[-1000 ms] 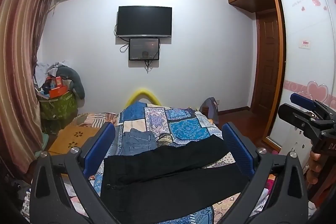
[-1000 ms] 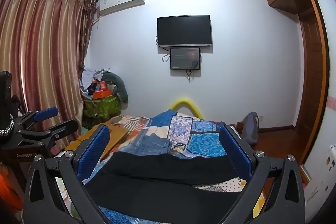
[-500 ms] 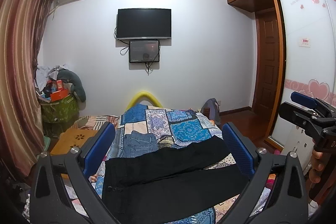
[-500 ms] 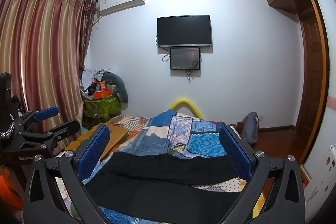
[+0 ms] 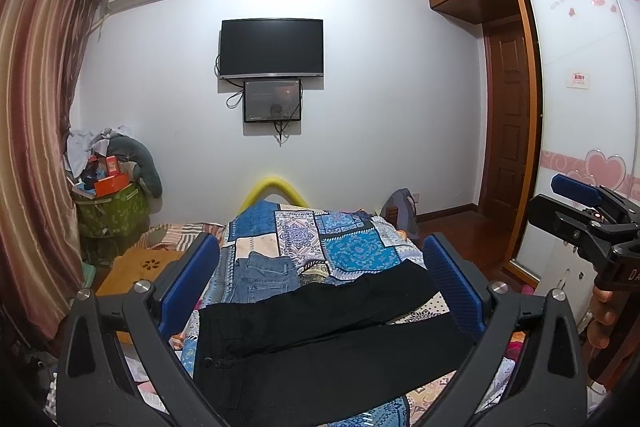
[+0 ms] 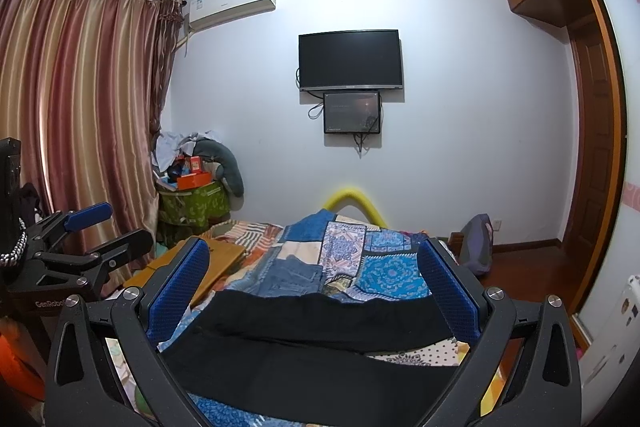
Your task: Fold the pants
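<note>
The black pants [image 5: 320, 339] lie spread flat across the near end of the bed [image 5: 352, 251], legs apart and not folded yet, while the left gripper [image 5: 320, 279] and right gripper [image 6: 312, 279] hang above them, both wide open and holding nothing.

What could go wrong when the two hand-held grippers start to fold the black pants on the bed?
1. The black pants lie on a patchwork quilt; a pinch may catch the quilt too.
2. Folded jeans lie close behind the pants and may get dragged.
3. Both the left hand-held gripper and the right hand-held gripper are open, well above the cloth; the legs lie splayed, so the fold may be uneven.
</note>
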Demonstrator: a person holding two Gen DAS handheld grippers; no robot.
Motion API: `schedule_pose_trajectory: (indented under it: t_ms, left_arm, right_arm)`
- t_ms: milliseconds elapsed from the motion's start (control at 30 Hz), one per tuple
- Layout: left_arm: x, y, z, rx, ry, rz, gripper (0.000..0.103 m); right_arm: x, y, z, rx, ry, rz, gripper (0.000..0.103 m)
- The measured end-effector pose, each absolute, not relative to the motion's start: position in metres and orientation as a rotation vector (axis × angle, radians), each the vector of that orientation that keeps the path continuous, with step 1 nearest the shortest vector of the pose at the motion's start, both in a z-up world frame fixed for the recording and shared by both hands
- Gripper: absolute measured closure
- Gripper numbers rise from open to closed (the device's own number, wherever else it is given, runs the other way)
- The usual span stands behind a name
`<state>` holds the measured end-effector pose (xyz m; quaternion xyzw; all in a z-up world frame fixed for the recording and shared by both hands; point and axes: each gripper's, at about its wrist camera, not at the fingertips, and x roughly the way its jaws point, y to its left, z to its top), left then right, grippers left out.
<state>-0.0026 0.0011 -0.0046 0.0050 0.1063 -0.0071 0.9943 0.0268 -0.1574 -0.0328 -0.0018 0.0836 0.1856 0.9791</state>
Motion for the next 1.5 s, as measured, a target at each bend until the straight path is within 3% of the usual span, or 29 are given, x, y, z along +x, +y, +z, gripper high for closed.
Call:
schedule_pose_trajectory:
  t_ms: [1500]
  left_arm:
    - [0.016, 0.013, -0.007, -0.018, 0.25, 0.015, 0.0]
  right_arm:
    - [0.037, -0.156, -0.035, 0.011, 0.192, 0.39, 0.0]
